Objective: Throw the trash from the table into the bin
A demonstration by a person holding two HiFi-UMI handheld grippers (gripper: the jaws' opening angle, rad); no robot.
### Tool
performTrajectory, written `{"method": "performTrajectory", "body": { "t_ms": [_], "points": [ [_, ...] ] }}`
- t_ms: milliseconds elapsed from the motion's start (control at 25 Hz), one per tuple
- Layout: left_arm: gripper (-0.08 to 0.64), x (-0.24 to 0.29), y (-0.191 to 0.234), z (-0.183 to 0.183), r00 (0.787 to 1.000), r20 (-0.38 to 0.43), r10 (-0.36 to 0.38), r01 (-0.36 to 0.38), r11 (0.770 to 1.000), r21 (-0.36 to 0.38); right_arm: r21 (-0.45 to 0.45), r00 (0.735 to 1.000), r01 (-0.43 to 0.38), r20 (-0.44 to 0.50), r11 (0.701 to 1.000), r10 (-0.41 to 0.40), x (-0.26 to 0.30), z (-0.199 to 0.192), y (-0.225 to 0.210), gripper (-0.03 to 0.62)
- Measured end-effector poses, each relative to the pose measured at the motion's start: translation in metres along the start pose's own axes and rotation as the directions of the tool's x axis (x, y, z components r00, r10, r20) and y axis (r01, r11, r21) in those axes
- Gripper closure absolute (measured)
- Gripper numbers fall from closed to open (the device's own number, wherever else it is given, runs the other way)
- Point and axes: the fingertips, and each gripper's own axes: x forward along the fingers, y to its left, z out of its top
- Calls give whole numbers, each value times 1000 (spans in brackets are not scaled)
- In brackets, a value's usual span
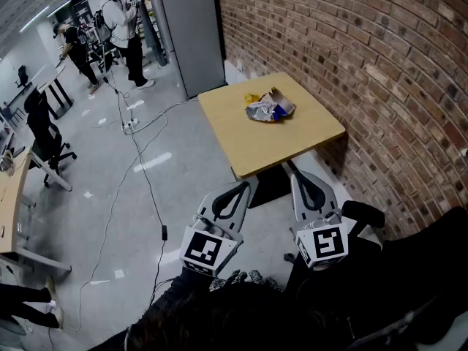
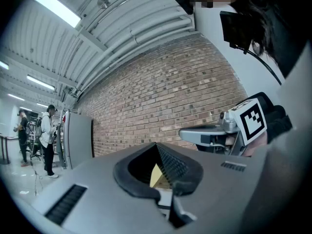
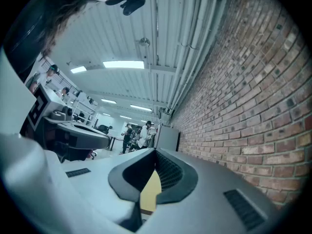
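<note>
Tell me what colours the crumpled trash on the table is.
The crumpled trash is mostly silver, with blue and yellow patches. It shows best in the head view.

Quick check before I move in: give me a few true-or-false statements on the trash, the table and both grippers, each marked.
1. The crumpled silver, blue and yellow wrappers lie on the square wooden table. True.
2. The right gripper holds a wrapper. False: its jaws are shut on nothing, short of the table.
3. The table stands beside the red brick wall. True.
4. The left gripper has its jaws wide apart. False: they are together and empty.
5. The wrappers lie at the table's near edge. False: they sit in its far half, away from both grippers.
</note>
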Motion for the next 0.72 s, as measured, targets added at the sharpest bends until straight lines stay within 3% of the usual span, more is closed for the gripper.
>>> {"method": "performTrajectory", "body": {
  "t_ms": [160,280,440,720],
  "points": [
    [554,4,0,0,1000,2,-3,3,1000,-1,13,1000,11,-21,1000,-11,4,-4,-1,581],
    [554,5,1,-2,1000,0,-7,7,1000,1,6,997,-33,-68,999,33,4,-13,4,581],
    [554,5,8,-6,1000,-7,4,-4,1000,-7,72,995,-54,-76,996,60,6,-21,1,581],
    [554,7,26,-14,1000,-13,14,-15,999,-29,49,994,-45,-94,998,50,20,-31,1,581]
  ]
}}
